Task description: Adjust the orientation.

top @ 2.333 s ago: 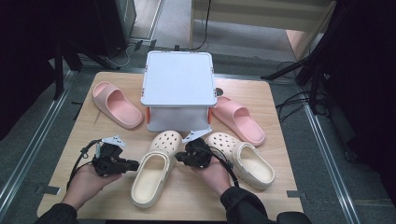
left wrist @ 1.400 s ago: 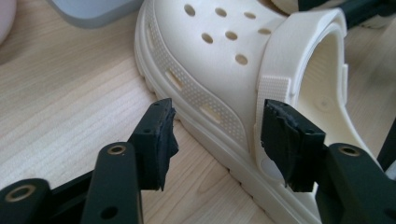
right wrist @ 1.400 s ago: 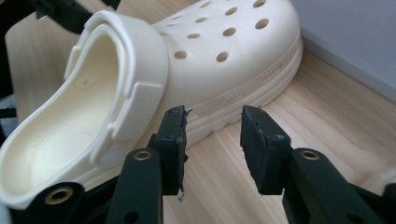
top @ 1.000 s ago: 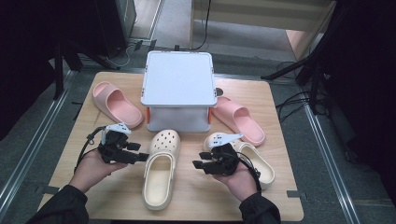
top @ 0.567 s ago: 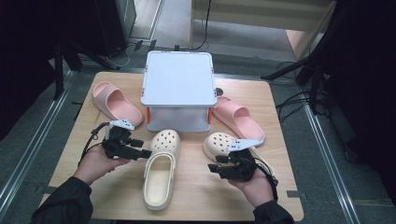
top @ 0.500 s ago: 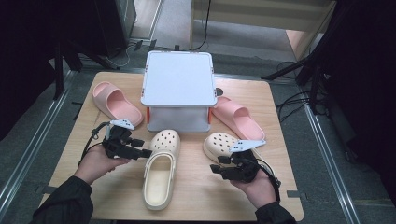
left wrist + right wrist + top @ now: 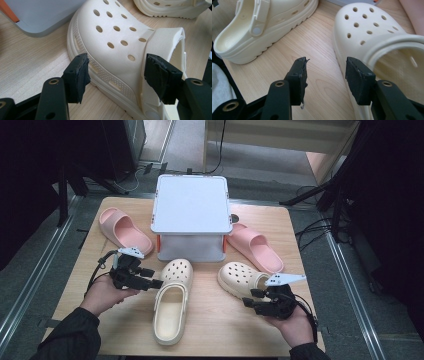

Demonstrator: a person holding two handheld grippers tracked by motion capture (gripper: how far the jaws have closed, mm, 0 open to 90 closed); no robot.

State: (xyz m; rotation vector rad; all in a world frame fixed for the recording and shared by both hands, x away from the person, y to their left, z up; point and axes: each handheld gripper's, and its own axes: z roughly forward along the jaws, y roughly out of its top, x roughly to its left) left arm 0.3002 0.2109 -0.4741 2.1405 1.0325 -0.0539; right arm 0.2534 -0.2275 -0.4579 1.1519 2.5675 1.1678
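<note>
Left tool (image 7: 150, 279): spread, jaws astride the side of the left cream clog (image 7: 172, 302), not pinching
Right tool (image 7: 250, 298): jaws spread, just been opening, bare worktop (image 7: 215, 330) between them
Left cream clog: in front of the white box (image 7: 190, 215)
Right cream clog (image 7: 242, 279): front-right of the box, beside right tool

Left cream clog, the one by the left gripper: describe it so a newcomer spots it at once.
Start at the white box in the middle of the wooden table. Just in front of it lie two cream clogs; take the left cream clog, beside the left gripper. Unlike the right cream clog, it lies lengthwise, toe to the box, and unlike the pink slides it has holes.
</note>
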